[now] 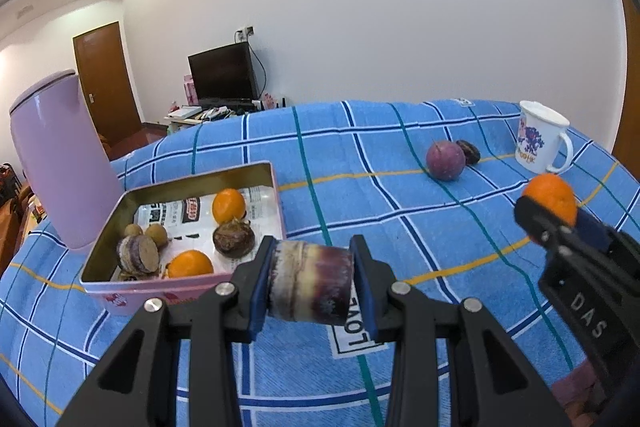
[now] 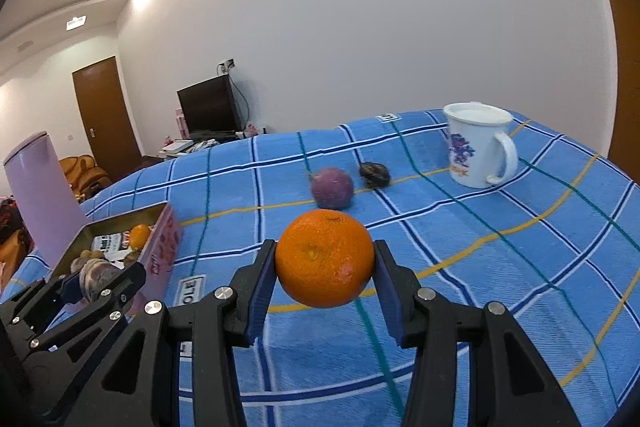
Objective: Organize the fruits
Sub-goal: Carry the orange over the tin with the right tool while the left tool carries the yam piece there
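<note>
A blue checked cloth [image 1: 420, 227] lies under both tongs. Left of the left gripper [image 1: 312, 281] stands a tall pink jug [image 1: 64, 163], with the pink tin [image 1: 188, 287] just ahead of it, holding oranges and darker fruit. The left gripper pinches a purple sugarcane piece [image 1: 310, 283]. The right gripper [image 2: 325, 275] pinches an orange [image 2: 324, 263]; beyond it lie a purple fruit [image 2: 332, 187] and a dark, perhaps shrivelled one [image 2: 375, 174], near a white mug [image 2: 476, 147].

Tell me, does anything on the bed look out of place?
Yes. A round purple fruit and a small dark wrinkled fruit lie loose on the blue checked blanket, outside the pink metal tin.
</note>
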Motion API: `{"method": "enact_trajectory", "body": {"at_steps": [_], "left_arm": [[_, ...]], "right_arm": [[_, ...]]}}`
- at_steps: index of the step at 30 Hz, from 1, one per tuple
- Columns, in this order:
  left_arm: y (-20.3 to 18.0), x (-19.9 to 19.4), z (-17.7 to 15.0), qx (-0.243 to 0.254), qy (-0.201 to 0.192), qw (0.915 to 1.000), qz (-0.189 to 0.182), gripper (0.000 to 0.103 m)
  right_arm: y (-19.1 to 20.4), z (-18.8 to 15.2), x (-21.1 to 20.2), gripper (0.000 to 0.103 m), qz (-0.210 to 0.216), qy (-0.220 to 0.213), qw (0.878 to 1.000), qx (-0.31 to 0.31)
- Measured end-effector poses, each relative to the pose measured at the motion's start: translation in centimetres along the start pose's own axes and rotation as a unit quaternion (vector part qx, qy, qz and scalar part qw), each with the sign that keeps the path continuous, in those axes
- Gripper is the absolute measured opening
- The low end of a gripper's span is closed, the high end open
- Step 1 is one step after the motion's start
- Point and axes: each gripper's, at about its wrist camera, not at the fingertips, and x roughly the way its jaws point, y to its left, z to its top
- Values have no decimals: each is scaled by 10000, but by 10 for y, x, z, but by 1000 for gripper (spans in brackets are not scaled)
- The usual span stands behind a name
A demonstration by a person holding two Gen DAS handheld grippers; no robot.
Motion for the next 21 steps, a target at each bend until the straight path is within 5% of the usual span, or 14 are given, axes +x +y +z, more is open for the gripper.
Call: {"method": "enact_trajectory", "body": {"at_steps": [11, 21], "left_arm": [[39, -9, 21, -226, -277, 9994, -7, 39], [137, -1, 30, -784, -464, 9928, 772, 39]], "right_arm": [[35, 14, 8, 49, 542, 33, 9982, -249], [79, 32, 24, 49, 1183, 14, 9922, -400]]}}
